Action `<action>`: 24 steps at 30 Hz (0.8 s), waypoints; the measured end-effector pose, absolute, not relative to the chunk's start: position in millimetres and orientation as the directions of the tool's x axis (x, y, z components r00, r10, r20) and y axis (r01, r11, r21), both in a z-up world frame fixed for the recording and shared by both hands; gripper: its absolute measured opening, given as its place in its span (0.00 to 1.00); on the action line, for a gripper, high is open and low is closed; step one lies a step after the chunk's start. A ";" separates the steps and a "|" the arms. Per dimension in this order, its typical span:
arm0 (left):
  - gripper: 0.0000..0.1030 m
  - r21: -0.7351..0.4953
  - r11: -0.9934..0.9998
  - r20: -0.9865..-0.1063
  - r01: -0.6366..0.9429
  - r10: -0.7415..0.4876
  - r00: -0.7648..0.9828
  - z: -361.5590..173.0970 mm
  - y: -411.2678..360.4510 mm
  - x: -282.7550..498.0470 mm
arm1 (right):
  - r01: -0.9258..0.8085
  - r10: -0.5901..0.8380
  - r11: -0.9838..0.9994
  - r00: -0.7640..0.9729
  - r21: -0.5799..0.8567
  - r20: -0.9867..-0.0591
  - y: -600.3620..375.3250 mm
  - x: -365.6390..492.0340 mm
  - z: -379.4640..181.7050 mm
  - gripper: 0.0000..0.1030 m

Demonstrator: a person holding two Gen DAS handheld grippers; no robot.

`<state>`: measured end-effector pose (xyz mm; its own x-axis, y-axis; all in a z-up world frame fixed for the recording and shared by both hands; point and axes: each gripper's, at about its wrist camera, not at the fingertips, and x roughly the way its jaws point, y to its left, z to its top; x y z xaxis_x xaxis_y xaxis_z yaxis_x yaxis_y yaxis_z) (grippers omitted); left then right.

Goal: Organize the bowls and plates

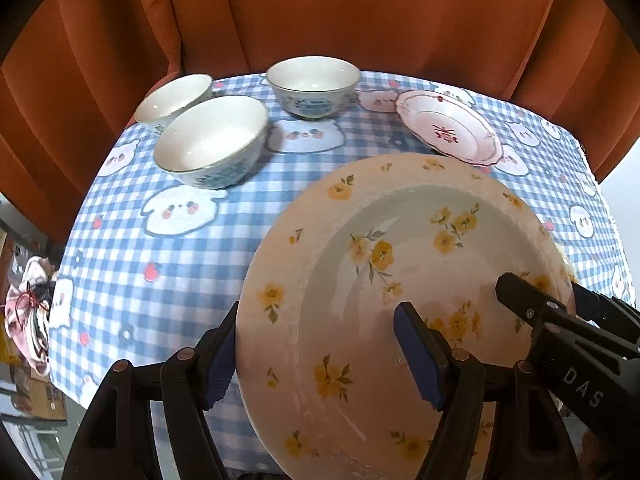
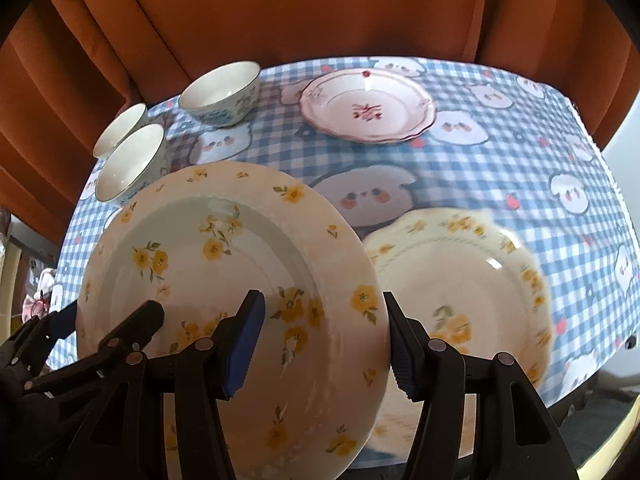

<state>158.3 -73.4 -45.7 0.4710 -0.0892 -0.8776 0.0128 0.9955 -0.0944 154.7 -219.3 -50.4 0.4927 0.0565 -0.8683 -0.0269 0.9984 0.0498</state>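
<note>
A large cream plate with yellow flowers (image 1: 400,240) (image 2: 200,248) hangs tilted above the table, held from both sides. My left gripper (image 1: 320,360) is shut on its left rim, one blue pad inside the well and the other under the edge. Its right rim sits between the pads of my right gripper (image 2: 324,352), which is shut on it. Each gripper also shows in the other's view: the right gripper (image 1: 542,286) and the left gripper (image 2: 112,312). A scalloped yellow-flower plate (image 2: 472,280) lies on the cloth below. Farther back are a pink plate (image 1: 448,124) (image 2: 368,104) and three bowls (image 1: 212,140) (image 1: 176,96) (image 1: 312,84).
The table wears a blue checked cloth (image 1: 160,264) with cartoon faces. An orange curtain (image 1: 320,8) hangs close behind its far edge. Off the left edge sit a cloth bundle (image 1: 32,312) and boxes on the floor.
</note>
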 end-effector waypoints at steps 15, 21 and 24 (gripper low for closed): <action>0.71 -0.118 0.993 -0.873 -0.022 -0.093 0.478 -44.7 -165.6 149.0 | -0.052 0.062 0.998 0.485 0.042 -0.872 -316.2 150.9 -45.9 0.60; 0.71 -0.137 0.990 -0.871 -0.032 -0.105 0.480 -47.5 -193.9 148.9 | -0.053 0.054 0.998 0.486 0.032 -0.872 -345.6 150.7 -46.7 0.60; 0.71 -0.145 0.989 -0.871 -0.035 -0.111 0.478 -50.5 -206.0 149.0 | -0.054 0.048 0.998 0.488 0.025 -0.871 -358.7 152.3 -47.6 0.60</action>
<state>149.0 -206.0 -50.5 0.4778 -0.1108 -0.8715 -0.0348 0.9888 -0.1448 152.3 -358.7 -47.6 0.4884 0.0482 -0.8713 -0.0543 0.9982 0.0247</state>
